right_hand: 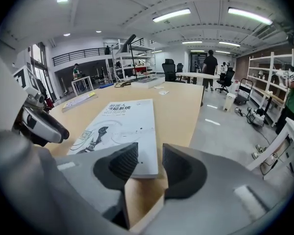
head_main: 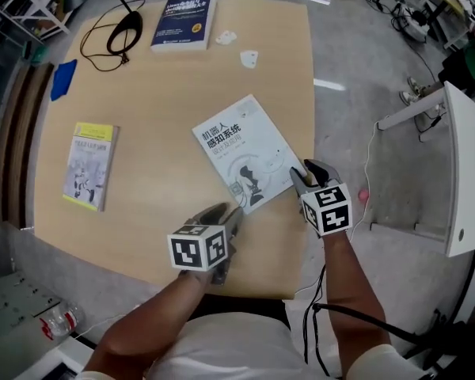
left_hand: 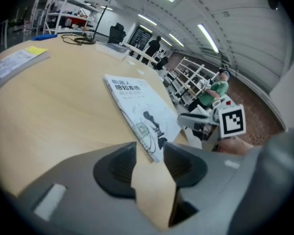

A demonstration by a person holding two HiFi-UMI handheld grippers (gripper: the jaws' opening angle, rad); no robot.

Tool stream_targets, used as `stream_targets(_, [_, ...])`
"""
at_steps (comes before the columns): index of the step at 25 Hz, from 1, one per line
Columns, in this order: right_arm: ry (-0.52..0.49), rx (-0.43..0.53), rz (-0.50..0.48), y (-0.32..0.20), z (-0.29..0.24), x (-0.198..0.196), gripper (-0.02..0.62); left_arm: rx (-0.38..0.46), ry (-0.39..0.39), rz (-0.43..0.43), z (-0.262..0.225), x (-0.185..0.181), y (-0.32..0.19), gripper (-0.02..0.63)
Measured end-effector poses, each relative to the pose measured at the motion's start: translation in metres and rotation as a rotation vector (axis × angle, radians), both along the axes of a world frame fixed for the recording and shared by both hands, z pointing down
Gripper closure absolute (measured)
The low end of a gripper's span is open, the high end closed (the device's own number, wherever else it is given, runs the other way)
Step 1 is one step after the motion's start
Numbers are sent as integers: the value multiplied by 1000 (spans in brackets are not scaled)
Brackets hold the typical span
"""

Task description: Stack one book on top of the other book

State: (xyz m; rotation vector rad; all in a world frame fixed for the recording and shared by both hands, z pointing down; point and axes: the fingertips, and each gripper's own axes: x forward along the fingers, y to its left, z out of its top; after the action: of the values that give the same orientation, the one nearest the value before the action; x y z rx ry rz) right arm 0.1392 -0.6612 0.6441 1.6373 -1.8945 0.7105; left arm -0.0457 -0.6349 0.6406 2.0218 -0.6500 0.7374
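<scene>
A white book (head_main: 245,153) with dark cover art lies at an angle on the wooden table (head_main: 166,236), near its front right. My left gripper (head_main: 231,212) is at the book's near corner, jaws open; in the left gripper view that corner (left_hand: 157,153) lies just beyond my left gripper (left_hand: 149,153). My right gripper (head_main: 304,172) stands open at the book's right corner. In the right gripper view, the white book (right_hand: 120,124) has its edge in the gap of my right gripper (right_hand: 149,153), untouched by the pads. A yellow-edged book (head_main: 89,166) lies at the left, and a blue book (head_main: 184,20) at the far edge.
A black cable with a dark oval piece (head_main: 125,32) and a blue cloth (head_main: 63,77) lie at the far left. Two small white bits (head_main: 248,57) sit near the blue book. A white cabinet (head_main: 467,172) stands on the floor to the right.
</scene>
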Motion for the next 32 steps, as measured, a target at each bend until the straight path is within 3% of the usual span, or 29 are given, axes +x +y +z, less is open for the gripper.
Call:
stream_targets(6, [-135, -51, 25, 0, 11, 1, 437, -72, 51, -36, 11, 12, 2, 419])
stream_targets(11, [-186, -77, -11, 9, 14, -12, 437, -85, 57, -27, 16, 18, 5, 420])
stream_targets(14, [-182, -78, -10, 14, 14, -17, 437, -53, 4, -29, 20, 12, 1, 450])
stream_targets(18, [-164, -83, -12, 23, 14, -25, 437, -56, -1, -37, 23, 4, 0, 483])
stream_targets(32, [-135, -128, -1, 81, 18, -83, 422, 24, -84, -51, 25, -42, -6, 492])
